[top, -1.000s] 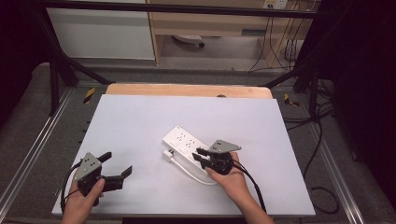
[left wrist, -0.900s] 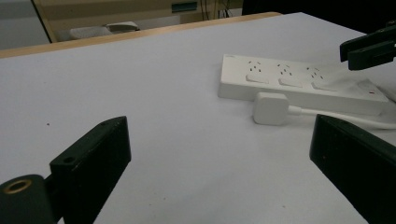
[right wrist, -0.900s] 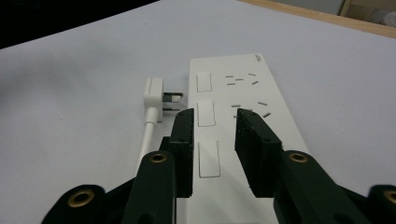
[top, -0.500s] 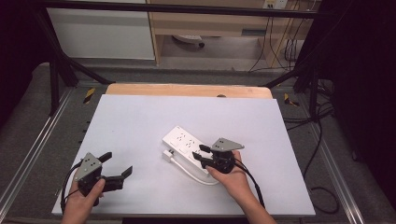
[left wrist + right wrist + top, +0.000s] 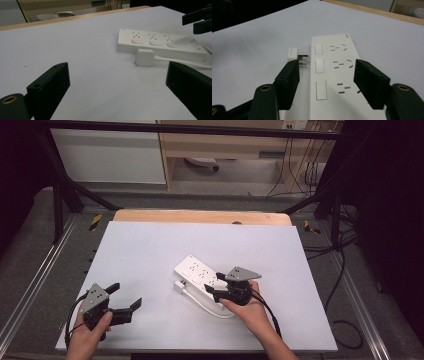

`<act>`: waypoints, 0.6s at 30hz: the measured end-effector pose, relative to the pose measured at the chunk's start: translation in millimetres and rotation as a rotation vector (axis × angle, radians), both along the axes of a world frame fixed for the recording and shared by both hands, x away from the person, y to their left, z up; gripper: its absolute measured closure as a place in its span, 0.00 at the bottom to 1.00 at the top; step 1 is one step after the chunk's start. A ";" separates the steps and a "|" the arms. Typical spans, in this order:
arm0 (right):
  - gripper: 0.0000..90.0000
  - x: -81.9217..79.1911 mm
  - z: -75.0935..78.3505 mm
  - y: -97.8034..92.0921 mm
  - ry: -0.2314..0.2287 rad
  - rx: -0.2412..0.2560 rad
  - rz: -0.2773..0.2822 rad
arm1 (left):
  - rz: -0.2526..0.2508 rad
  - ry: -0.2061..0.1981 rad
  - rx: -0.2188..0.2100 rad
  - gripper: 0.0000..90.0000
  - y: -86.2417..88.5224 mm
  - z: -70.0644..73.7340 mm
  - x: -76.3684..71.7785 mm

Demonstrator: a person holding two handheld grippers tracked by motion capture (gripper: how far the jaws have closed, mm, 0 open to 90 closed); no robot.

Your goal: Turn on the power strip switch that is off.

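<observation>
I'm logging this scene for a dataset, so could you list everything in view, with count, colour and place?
Power strip: one, white, with three sockets and three switches, lying flat near the middle of the table.
Plug: one, white, lying on the table beside the strip, not plugged in, prongs toward it.
Cord: one, white, curling from the plug along the near side of the strip.
Table: one, white top with a wooden far edge.
Left gripper: one, black with a grey plate, jaws open, at the table's near left corner, in the left hand.
Right gripper: one, black with a grey plate, jaws open over the strip's near end, in the right hand.
</observation>
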State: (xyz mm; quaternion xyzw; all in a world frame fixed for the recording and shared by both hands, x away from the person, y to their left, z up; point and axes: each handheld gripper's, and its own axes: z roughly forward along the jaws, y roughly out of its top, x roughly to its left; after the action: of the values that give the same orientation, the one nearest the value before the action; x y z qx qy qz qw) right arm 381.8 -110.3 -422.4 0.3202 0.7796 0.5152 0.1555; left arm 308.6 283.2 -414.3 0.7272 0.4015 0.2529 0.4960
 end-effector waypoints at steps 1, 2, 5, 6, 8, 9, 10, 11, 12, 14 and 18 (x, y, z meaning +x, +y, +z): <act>0.40 0.1 0.5 -0.3 -0.002 -0.002 0.001 | 0.000 0.000 0.000 0.06 0.1 0.0 0.0; 0.38 0.2 0.9 -0.7 -0.003 -0.005 0.000 | 0.000 0.000 -0.001 0.06 0.1 0.0 0.0; 0.34 0.5 2.2 -1.4 0.002 -0.006 0.001 | 0.000 0.000 -0.001 0.06 0.2 0.1 -0.1; 0.34 0.4 2.5 -1.8 0.000 -0.007 0.001 | 0.000 0.000 0.000 0.06 0.2 0.0 -0.1; 0.32 0.6 3.1 -2.6 -0.003 -0.005 0.004 | 0.000 0.000 0.000 0.06 0.2 0.0 -0.1; 0.32 0.9 3.3 -3.2 -0.007 -0.009 0.004 | 0.001 0.000 -0.001 0.06 0.2 0.1 -0.1; 0.31 1.0 3.5 -3.5 -0.007 -0.009 0.004 | 0.001 0.000 0.000 0.06 0.3 0.1 -0.1; 0.31 1.2 3.5 -3.9 -0.008 -0.009 0.006 | 0.001 0.001 -0.002 0.06 0.2 0.0 -0.1; 0.30 1.3 3.6 -4.0 -0.008 -0.010 0.006 | 0.002 0.001 -0.002 0.06 0.2 0.0 -0.1; 0.27 1.1 3.9 -4.1 -0.012 -0.019 -0.002 | 0.001 0.000 0.000 0.06 0.3 0.1 -0.1; 0.20 0.2 5.9 -3.5 -0.023 -0.031 -0.020 | 0.001 0.000 0.000 0.06 0.4 0.1 -0.1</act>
State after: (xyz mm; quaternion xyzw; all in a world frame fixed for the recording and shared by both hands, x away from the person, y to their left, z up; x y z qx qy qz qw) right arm 382.0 -113.7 -416.5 0.3194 0.7825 0.5053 0.1745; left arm 308.5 283.6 -414.1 0.7268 0.4020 0.2533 0.4959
